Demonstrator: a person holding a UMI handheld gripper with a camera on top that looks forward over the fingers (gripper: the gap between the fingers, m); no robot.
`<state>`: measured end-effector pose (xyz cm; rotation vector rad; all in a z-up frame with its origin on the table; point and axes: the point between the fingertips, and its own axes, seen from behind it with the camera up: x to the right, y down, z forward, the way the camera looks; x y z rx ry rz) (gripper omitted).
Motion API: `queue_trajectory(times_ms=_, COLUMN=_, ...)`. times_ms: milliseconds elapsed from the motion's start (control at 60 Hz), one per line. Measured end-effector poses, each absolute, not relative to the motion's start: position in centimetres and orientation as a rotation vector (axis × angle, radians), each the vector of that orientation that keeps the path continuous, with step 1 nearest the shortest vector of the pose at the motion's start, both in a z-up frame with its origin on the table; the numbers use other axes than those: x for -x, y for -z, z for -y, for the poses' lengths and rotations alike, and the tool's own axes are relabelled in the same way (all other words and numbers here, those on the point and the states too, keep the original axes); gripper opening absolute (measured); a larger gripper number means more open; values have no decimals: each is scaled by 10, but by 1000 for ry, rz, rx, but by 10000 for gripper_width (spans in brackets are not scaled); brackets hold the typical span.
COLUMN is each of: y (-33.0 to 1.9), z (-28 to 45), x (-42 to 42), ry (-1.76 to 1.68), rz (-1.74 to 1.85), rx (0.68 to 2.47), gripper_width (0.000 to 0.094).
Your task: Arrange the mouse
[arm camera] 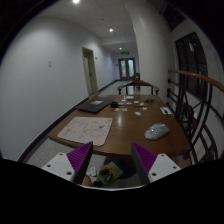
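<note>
Wooden counter (125, 135) is stretching ahead of me while I am holding my claw (112, 163) open and empty, and the mouse (156, 131) is sitting well beyond my right finger.

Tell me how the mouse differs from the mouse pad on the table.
The mouse is small, rounded and silvery grey; the mouse pad is large, flat, pale and printed. The mouse lies ahead of the hand-held gripper's right finger, the mouse pad ahead of its left. Both rest on the wooden table.
</note>
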<state>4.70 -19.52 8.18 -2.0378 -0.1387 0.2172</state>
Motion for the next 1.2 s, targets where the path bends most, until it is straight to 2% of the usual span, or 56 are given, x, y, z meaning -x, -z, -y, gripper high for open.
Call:
queue_trajectory(times_ms=133, y=-74, z=178, x=-82, ry=-116, rz=108, rx=2046, gripper_width=779)
queue_trajectory(times_ms=267, y=-30, z=117, x=-141, ry=3, rz=56, rx=2116, gripper_width=779)
queue_trajectory(times_ms=500, y=18, z=58, x=-177, ry=16, rz=-65, rx=2202, gripper_width=785)
queue_trajectory(times_ms=783, y=19, z=-30, x=-207, ry=47, rz=-127, rx=2225, gripper_width=779)
queue_trajectory(times_ms=833, y=20, z=-40, x=-213, ry=73, rz=-131, rx=2236, gripper_width=742)
queue_trajectory(times_ms=850, y=19, z=-44, x=-214, ry=80, rz=-131, rx=2231, gripper_width=705)
queue_trajectory(times_ms=883, y=19, z=-48, x=-213, ry=75, rz=-125, rx=2221, gripper_width=560)
queue_trajectory(times_ms=950, y=20, z=-48, x=-210, ry=32, rz=-141, rx=2222, gripper_width=424)
queue_trajectory(times_ms=967, y=20, z=-48, x=-210, ry=22, rz=-152, rx=2224, gripper_width=433)
queue_trajectory(times_ms=983, y=19, z=-48, x=-211, ry=14, rz=-163, rx=2222, gripper_width=375)
queue_trajectory(times_ms=1067, y=-3, z=-37, x=-216, ry=-15, rz=-241, rx=2179, gripper_width=345)
queue_trajectory(times_ms=1200, y=-111, z=-17, x=-151, ry=-58, rz=-130, rx=1982, gripper_width=348)
